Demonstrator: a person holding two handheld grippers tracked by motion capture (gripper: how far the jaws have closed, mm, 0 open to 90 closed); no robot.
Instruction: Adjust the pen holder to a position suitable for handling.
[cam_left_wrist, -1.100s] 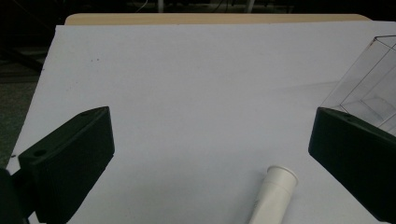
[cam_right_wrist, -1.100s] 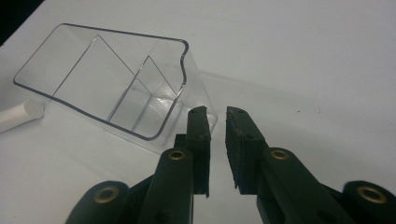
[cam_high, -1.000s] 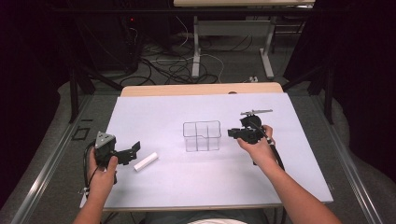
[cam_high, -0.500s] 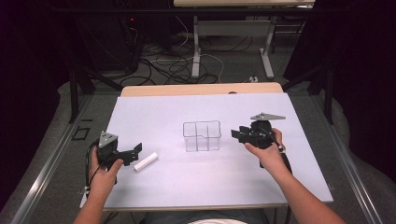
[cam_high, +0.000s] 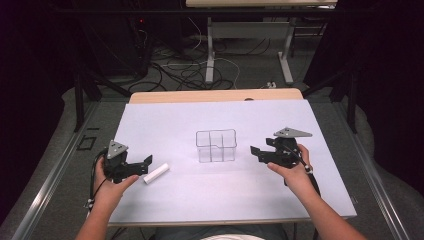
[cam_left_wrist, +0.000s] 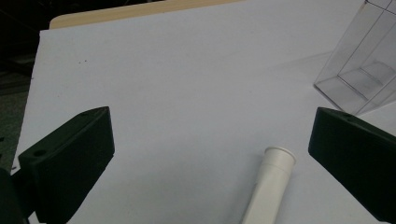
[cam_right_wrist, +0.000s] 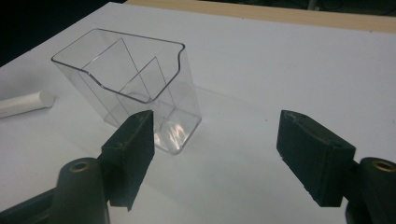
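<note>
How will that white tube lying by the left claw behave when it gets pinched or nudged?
The white tube lies on its side on the white table cover, so a sideways nudge would probably roll it. Its flared open end suggests a hollow, thin-walled and likely light piece; a hard pinch might squash it. The surface looks smooth, so it may slip between the left claw's wide-open jaws.

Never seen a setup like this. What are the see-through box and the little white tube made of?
The box looks like clear hard plastic, glossy: you see the table through its walls and dividers, and light glints off its base. The tube looks like matte white plastic or maybe paper, smooth with a flared rim; the look leaves that open.
</note>
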